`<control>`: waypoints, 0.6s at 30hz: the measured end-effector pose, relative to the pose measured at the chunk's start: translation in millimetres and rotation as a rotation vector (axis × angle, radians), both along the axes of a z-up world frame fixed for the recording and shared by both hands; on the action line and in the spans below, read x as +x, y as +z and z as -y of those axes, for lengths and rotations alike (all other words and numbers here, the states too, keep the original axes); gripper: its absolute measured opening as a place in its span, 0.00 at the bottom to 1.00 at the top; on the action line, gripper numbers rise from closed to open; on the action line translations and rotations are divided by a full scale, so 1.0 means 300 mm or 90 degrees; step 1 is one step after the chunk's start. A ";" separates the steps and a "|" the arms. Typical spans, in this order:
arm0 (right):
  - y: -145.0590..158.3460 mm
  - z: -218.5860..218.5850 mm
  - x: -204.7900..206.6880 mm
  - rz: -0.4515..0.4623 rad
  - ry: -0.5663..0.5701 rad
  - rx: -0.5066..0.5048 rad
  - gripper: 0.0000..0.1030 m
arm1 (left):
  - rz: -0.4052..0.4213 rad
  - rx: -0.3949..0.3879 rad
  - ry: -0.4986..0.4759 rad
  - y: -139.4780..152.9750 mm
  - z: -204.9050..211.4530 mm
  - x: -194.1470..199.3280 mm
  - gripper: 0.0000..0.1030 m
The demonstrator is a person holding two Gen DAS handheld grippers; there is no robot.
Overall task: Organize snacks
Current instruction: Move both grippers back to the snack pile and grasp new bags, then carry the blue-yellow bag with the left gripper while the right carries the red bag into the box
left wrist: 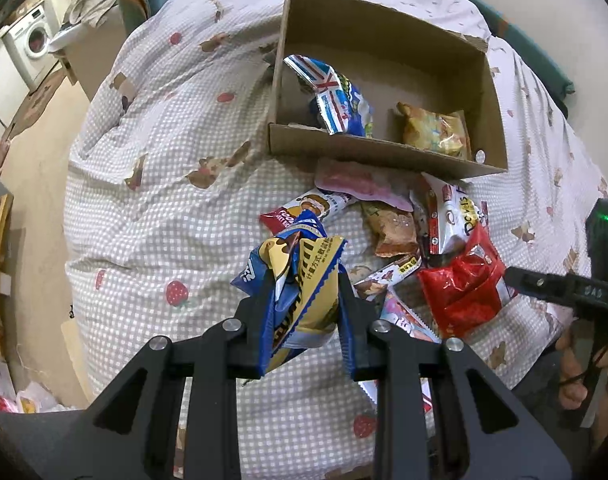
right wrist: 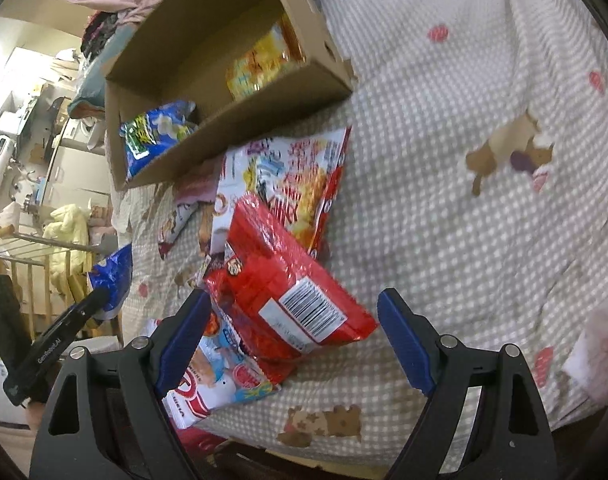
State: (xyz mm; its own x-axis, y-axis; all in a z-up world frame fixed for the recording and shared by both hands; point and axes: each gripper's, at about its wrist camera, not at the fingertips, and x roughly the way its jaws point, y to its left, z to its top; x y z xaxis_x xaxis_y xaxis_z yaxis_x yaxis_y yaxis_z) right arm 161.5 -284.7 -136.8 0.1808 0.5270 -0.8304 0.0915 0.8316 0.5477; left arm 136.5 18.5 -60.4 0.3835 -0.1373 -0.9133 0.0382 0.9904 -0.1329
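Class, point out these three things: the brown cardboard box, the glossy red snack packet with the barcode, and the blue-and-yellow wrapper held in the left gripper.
Brown cardboard box (left wrist: 367, 152), left wrist view, front wall.
Glossy red snack packet (right wrist: 264, 256), right wrist view, upper face.
Blue-and-yellow wrapper (left wrist: 307, 280), left wrist view, yellow middle.

pink pouch (left wrist: 357, 184): top hidden behind cardboard box (left wrist: 383, 152) wall
red pack (right wrist: 288, 280): print too blurred to read

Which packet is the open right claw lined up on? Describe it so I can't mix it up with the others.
Start at the cardboard box on the checked bedspread; a heap of snacks lies just in front of it. The packet sits on the near end of that heap, between the fingers of the open right claw. It is the glossy red packet, the only one showing a white barcode label.
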 end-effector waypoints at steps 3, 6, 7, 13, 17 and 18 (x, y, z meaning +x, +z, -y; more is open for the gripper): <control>-0.023 -0.035 0.007 -0.014 0.014 -0.009 0.85 | 0.007 -0.001 -0.002 0.007 0.006 -0.004 0.23; -0.042 -0.068 0.020 -0.022 0.030 -0.015 0.85 | 0.009 -0.006 0.000 0.009 0.010 -0.001 0.23; -0.044 -0.077 0.021 -0.023 0.036 -0.015 0.85 | 0.007 -0.009 0.001 0.007 0.010 0.000 0.23; -0.023 -0.138 0.005 0.008 0.098 -0.015 0.45 | 0.003 -0.014 0.007 0.004 0.005 0.001 0.23; 0.032 -0.117 -0.023 0.051 0.115 -0.009 0.21 | 0.003 -0.014 0.010 0.004 0.003 0.003 0.23; 0.054 -0.104 -0.032 0.067 0.114 -0.012 0.20 | 0.003 -0.015 0.011 0.005 0.003 0.002 0.23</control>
